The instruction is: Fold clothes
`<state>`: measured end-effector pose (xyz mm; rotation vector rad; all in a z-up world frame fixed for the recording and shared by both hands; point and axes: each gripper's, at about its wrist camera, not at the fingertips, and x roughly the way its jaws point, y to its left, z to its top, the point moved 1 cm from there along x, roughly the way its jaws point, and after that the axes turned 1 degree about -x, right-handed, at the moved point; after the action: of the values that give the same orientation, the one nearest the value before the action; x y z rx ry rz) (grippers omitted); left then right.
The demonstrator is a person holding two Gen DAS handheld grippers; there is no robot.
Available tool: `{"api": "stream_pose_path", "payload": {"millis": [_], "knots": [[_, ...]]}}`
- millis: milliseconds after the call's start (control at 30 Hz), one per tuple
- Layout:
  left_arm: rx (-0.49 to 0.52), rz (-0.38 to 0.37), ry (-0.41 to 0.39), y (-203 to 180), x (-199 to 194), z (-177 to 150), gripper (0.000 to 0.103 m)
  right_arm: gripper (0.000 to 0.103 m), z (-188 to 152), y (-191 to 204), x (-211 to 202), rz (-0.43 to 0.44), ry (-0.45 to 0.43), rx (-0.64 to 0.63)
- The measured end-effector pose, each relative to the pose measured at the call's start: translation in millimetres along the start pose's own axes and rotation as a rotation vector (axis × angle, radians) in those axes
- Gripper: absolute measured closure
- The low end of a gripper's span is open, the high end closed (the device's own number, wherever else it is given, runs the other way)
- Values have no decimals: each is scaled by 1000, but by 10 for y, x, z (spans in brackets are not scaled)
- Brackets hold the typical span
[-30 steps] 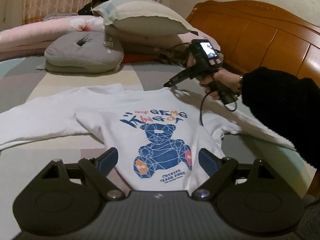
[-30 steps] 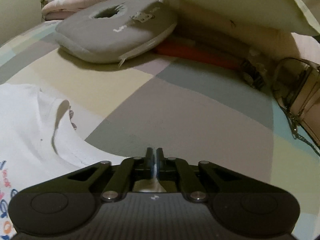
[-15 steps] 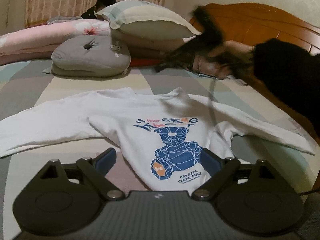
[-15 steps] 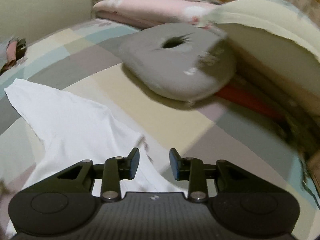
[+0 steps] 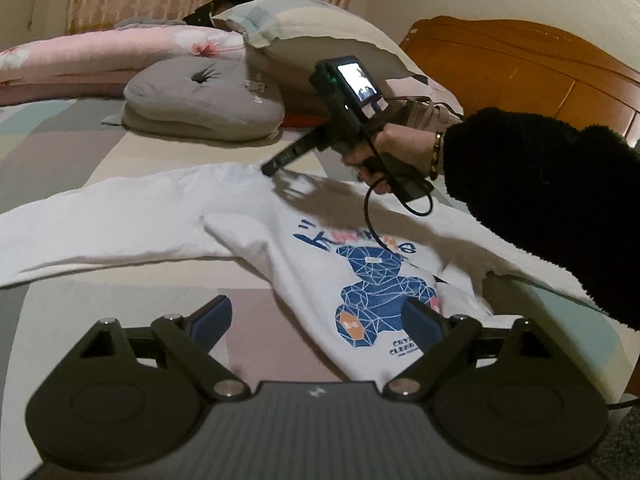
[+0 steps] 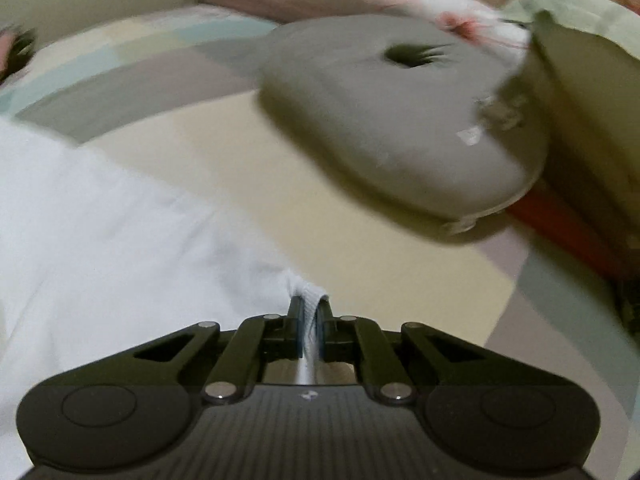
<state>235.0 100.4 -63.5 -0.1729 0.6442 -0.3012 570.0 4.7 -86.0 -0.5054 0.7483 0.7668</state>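
A white long-sleeved sweatshirt (image 5: 256, 216) with a blue bear print lies face up on the bed, sleeves spread out. My left gripper (image 5: 316, 322) is open and empty, hovering over the shirt's lower hem. My right gripper (image 6: 309, 320) is shut on a ribbed edge of the sweatshirt (image 6: 120, 232) at its top. In the left wrist view the right gripper (image 5: 268, 170) touches the shirt at the collar, held by a hand in a black fleece sleeve.
A grey dimpled cushion (image 5: 200, 100) and stacked pillows (image 5: 312, 28) lie at the head of the bed. A wooden headboard (image 5: 528, 68) stands at the right. A person (image 5: 228, 0) sits at the back. The checked bedsheet (image 5: 52, 152) shows around the shirt.
My right gripper swung left from the shirt's right shoulder, opened on the way, came down and shut on the collar edge. The left gripper stayed open over the hem and shifted left.
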Motion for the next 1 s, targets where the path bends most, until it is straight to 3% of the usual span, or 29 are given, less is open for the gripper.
{"api": "stream_pose_path", "payload": {"millis": [67, 133, 267, 333, 400, 533, 667, 767, 800, 833, 933, 1000], "knots": [[-7, 0, 4, 8, -10, -9, 12, 92, 10, -46, 52, 7, 22, 25], [-1, -3, 3, -3, -30, -15, 11, 81, 8, -78, -17, -1, 32, 34], [6, -15, 1, -43, -46, -5, 11, 75, -44, -261, -386, -1, -5, 37], [11, -20, 2, -77, -35, 6, 11, 61, -156, -420, -550, -29, 18, 46], [18, -29, 7, -121, -20, 13, 11, 57, -334, -581, -672, -55, 53, 55], [40, -30, 19, -216, 25, 22, 11, 56, -775, -881, -804, -93, 133, 97], [56, -42, 27, -302, 57, 25, 11, 56, -1092, -1077, -844, -90, 121, 189], [63, -41, 38, -348, 90, 24, 11, 59, -1201, -1091, -842, -75, 91, 221], [65, -43, 41, -359, 97, 22, 11, 82, -1208, -1055, -847, -72, 79, 214], [67, -47, 44, -369, 102, 20, 11, 92, -1195, -998, -851, -77, 71, 197], [74, -47, 48, -388, 107, 19, 11, 95, -1135, -897, -840, -153, 51, 142], [76, -44, 46, -389, 90, 18, 11, 95, -1078, -986, -798, -190, 30, 191]]}}
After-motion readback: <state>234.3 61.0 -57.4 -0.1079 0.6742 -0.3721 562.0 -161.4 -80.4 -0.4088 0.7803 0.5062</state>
